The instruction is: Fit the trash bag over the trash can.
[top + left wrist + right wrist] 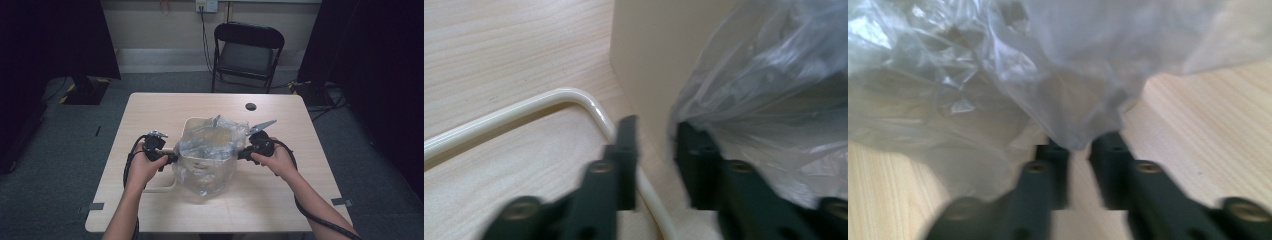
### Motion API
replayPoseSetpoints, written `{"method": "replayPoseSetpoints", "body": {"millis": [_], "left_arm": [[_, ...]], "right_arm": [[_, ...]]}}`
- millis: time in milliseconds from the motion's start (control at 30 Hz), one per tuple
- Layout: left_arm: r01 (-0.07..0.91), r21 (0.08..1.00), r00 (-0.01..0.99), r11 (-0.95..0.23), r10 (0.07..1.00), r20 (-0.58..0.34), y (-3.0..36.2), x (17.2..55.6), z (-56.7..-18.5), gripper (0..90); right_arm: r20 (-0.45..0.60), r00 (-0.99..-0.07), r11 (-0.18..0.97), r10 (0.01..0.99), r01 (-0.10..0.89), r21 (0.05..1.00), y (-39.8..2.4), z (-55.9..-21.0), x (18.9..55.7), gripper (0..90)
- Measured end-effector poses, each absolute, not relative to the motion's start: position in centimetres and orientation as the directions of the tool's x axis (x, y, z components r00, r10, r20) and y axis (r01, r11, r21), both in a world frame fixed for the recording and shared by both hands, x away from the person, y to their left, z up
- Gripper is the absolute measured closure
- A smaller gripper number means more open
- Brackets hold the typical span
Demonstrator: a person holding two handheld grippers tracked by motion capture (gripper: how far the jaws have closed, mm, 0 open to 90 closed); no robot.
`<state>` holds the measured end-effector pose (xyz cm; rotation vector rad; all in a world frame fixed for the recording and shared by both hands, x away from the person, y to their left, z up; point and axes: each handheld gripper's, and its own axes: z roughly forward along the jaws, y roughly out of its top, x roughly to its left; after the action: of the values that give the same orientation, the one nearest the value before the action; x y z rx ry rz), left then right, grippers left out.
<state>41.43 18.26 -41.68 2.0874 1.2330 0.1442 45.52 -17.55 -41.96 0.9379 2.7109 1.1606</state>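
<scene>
The bag (207, 157) is looking thin, soft and slippery: clear film draping over a cream bin (192, 131) at the table's (150, 107) middle, crumpling and catching glare. It is likely weighing almost nothing and tearing easily, so the best hold is a gathered fold at the hem on each side of the bin, pinched gently. The bin's thin handle (524, 107) is lying flat on the wood beside it. The left gripper (655, 137) is standing narrowly parted at the bin's corner, film just beside one jaw. The right gripper (1078, 147) is parted too, a hanging fold dipping between its jaws unpinched.
</scene>
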Motion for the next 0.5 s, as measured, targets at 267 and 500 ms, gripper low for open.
{"method": "replayPoseSetpoints", "body": {"millis": [267,500], "left_arm": [[0.703,0.647,0.541,-0.294,0.812,-0.219,19.5,40.4,-39.9,30.7],[0.668,0.696,0.535,-0.265,0.821,-0.201,20.4,39.6,-36.1,28.0]], "right_arm": [[0.16,-0.807,0.513,0.568,0.5,0.698,-19.0,-40.6,44.9,43.9],[0.141,-0.795,0.475,0.59,0.483,0.736,-20.3,-37.8,44.5,34.9]]}}
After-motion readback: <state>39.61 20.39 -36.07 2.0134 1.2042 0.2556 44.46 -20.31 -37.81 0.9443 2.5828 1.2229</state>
